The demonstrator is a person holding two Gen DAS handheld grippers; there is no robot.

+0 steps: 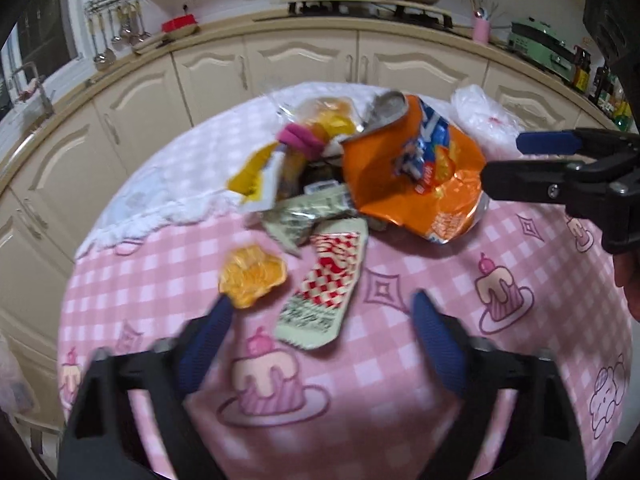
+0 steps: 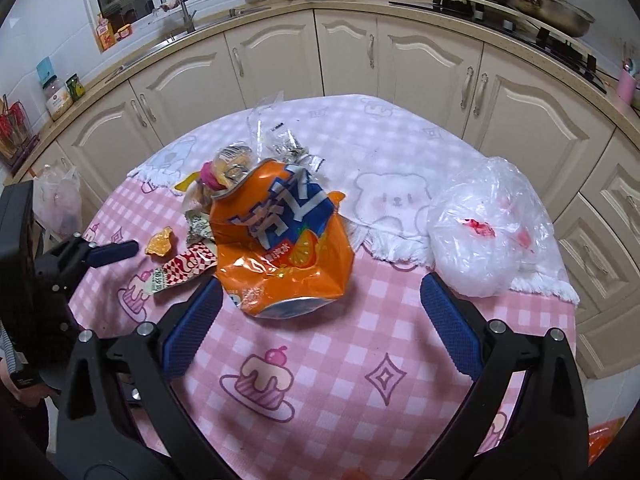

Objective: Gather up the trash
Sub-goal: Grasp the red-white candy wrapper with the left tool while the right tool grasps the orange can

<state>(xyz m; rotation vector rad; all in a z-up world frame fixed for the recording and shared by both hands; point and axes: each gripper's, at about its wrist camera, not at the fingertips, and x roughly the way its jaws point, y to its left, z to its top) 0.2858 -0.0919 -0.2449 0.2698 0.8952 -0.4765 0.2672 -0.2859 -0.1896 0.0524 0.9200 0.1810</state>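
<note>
Left wrist view: left gripper [image 1: 320, 328] jaws spread wide, holding nothing, hovering over the pink checked tablecloth [image 1: 400, 360]. Landmark is the orange snack bag [image 1: 412, 168]. A red-white checkered wrapper [image 1: 324, 292] lies just below-left of the bag, between the left gripper's fingers, long axis running toward the bag, slightly tilted right. A small orange crumpled wrapper [image 1: 252, 280] sits left of that wrapper, close to the left fingertip. A yellow wrapper [image 1: 256, 176] and a pink scrap [image 1: 300, 140] are piled against the bag's left side. Bare cloth lies below the bag. The right gripper [image 1: 508, 162] comes in from the bag's right.

Right wrist view: right gripper [image 2: 320, 304] wide open, empty. The orange snack bag [image 2: 280, 240] lies ahead, touching the left finger, long axis pointing away, open mouth at far end. A white plastic bag [image 2: 484, 232] sits well right of the bag near the table edge. Open cloth lies between them.
</note>
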